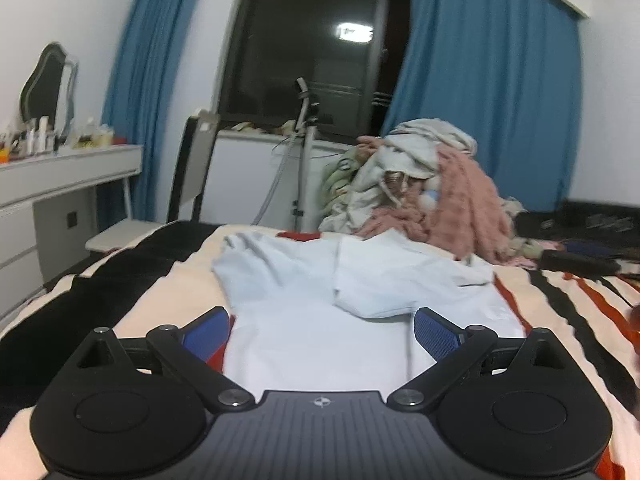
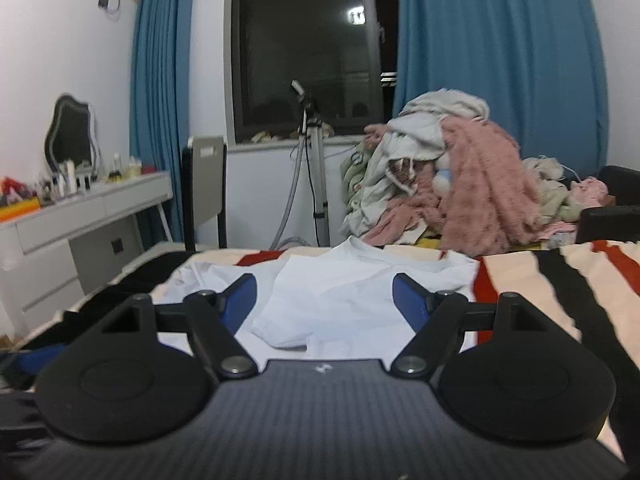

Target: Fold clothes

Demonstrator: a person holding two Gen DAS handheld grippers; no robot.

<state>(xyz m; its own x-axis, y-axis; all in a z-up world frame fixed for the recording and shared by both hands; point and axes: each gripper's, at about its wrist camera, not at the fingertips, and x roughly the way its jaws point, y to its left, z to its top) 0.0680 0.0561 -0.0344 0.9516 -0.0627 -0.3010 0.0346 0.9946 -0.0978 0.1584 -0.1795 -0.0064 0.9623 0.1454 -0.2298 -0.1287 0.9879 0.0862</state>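
Observation:
A pale blue-white T-shirt (image 1: 320, 292) lies spread on the striped bedspread (image 1: 560, 320), one side folded over its middle. In the left wrist view my left gripper (image 1: 322, 330) hovers above the shirt's near part, jaws wide apart, nothing between the blue pads (image 1: 436, 336). From the right wrist camera the same shirt (image 2: 344, 292) lies ahead with its folded flap toward me. My right gripper (image 2: 324, 300) is open above it, and no cloth sits between its blue pads (image 2: 408, 300).
A heap of pink and beige clothes (image 1: 432, 184) is piled at the bed's far side. A tripod (image 1: 306, 152) and a chair (image 1: 196, 168) stand beyond the bed by the window. A white dresser (image 1: 60, 184) with bottles is at the left.

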